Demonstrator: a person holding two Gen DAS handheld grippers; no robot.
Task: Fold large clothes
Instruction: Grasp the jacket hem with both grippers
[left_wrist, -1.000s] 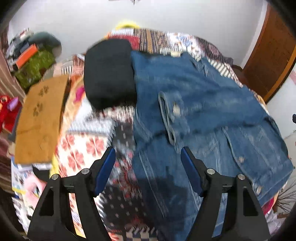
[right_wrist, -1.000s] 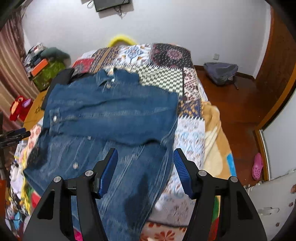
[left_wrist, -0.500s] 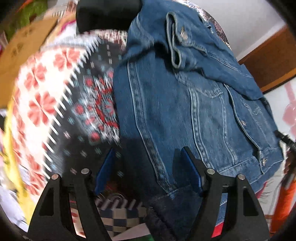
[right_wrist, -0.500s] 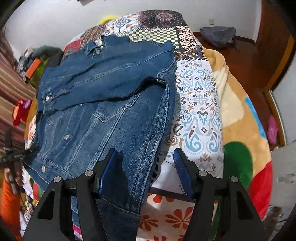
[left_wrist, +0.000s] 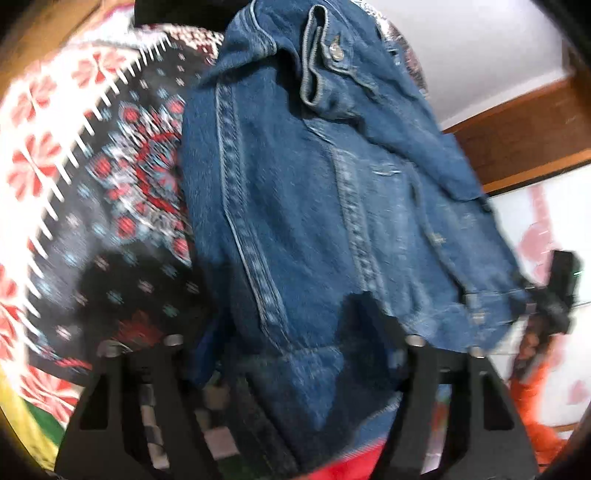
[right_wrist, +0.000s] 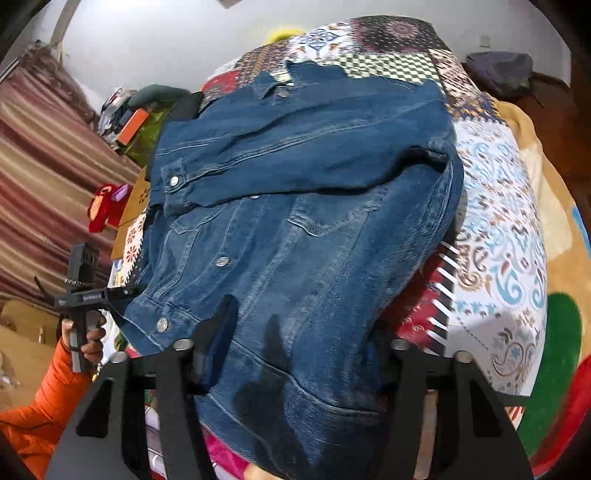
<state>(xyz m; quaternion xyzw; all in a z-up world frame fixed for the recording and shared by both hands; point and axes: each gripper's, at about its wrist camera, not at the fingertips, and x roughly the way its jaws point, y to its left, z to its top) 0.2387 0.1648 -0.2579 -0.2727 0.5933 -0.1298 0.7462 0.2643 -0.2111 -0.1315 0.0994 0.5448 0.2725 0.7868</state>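
A blue denim jacket (left_wrist: 314, 206) lies front-up on a patchwork bedspread (left_wrist: 74, 177), both sleeves folded across the chest. In the right wrist view the jacket (right_wrist: 303, 206) fills the middle, and its hem hangs over the near bed edge. My left gripper (left_wrist: 291, 339) is open, its jaws astride the hem's left corner. My right gripper (right_wrist: 295, 332) is open, its jaws astride the hem's right part. The fingertips are partly hidden by denim. The left gripper also shows in the right wrist view (right_wrist: 110, 293) at the hem's far corner.
A black folded garment (left_wrist: 170, 11) lies by the jacket's collar. Striped curtains (right_wrist: 44, 177), a red plush toy (right_wrist: 105, 206) and clutter stand left of the bed. A grey backpack (right_wrist: 498, 70) lies on the floor at the far right. An orange sleeve (right_wrist: 40, 406) is at lower left.
Both grippers have dropped and moved in to the jacket's hem at the near bed edge. The hem now lies between each pair of jaws. The jaws stay open.
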